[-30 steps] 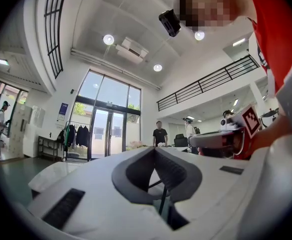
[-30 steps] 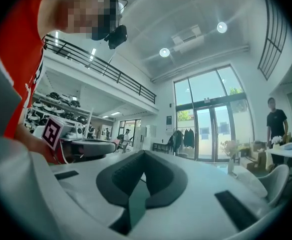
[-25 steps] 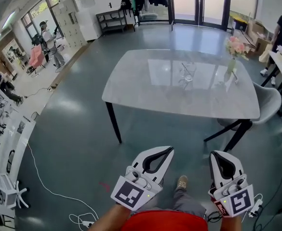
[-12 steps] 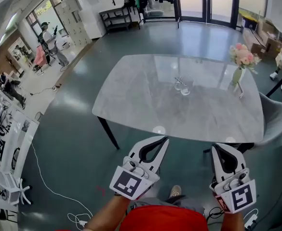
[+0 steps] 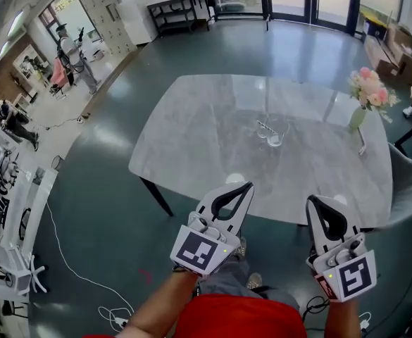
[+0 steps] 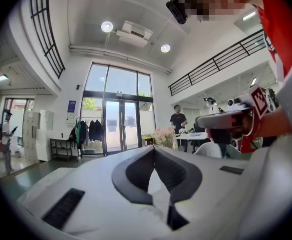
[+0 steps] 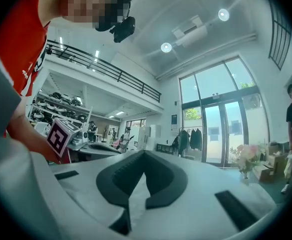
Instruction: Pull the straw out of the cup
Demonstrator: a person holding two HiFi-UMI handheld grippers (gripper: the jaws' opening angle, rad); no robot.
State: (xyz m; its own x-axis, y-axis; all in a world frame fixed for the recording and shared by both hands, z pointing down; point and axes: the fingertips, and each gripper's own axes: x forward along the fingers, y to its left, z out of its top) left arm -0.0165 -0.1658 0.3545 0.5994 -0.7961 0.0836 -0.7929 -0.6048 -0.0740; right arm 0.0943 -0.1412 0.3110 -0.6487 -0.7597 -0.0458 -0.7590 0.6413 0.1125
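Observation:
A clear glass cup point(image 5: 275, 135) stands near the middle of the grey marble table point(image 5: 191, 139), with a pale straw point(image 5: 265, 127) leaning out of it to the left. Both grippers are held level, short of the table's near edge and well apart from the cup. My left gripper point(image 5: 246, 186) is shut with nothing in it, its tips meeting in its own view point(image 6: 154, 149). My right gripper point(image 5: 313, 201) is also shut and empty point(image 7: 145, 152). Neither gripper view shows the cup.
A vase of pink flowers point(image 5: 367, 96) stands at the table's far right corner. A grey chair point(image 5: 407, 182) sits at the right side. Cables point(image 5: 86, 287) lie on the floor at the left. People stand at the far left point(image 5: 70, 51).
Both grippers have moved forward toward the table, whose near edge now lies just ahead of their tips. Both stay shut.

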